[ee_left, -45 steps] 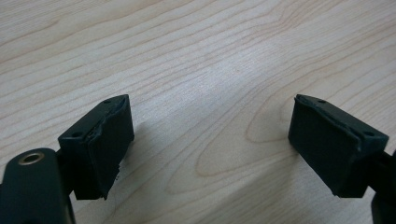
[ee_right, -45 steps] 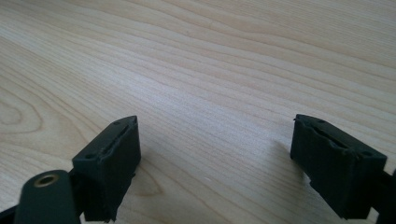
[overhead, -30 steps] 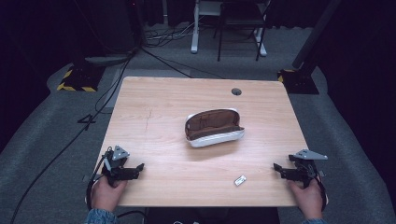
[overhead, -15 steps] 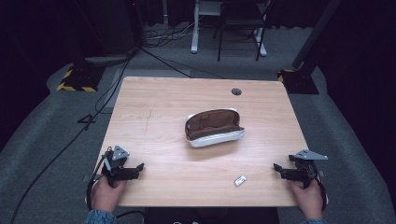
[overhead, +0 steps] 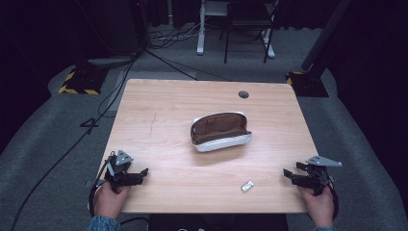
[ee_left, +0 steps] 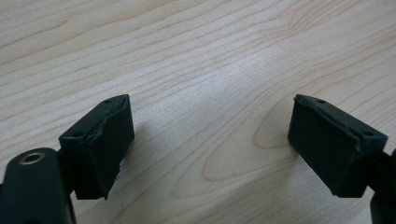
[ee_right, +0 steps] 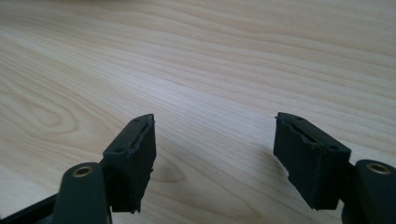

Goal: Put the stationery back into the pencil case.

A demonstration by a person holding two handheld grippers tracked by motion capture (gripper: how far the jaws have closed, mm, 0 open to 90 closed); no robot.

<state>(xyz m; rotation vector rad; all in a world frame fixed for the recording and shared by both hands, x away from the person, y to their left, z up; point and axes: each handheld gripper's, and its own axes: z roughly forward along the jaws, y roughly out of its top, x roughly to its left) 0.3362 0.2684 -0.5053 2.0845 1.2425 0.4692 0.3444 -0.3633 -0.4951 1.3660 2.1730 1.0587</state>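
The right tongs (ee_right: 214,154) have just been closing partway, with nothing between the jaws

The high view looks forward and down from above the person's edge onto the whole pale wooden tabletop (overhead: 159,115), with dark floor beyond at 12 o'clock. The left gripper view sits low and close over bare wood grain near the tabletop's 7 o'clock corner. The right gripper view does likewise near 5 o'clock. All three views share that wooden surface.

1 open case (overhead: 220,132), 1 small white item (overhead: 247,186), 2 tongs (overhead: 142,172) (overhead: 287,173), 1 table (overhead: 159,101).
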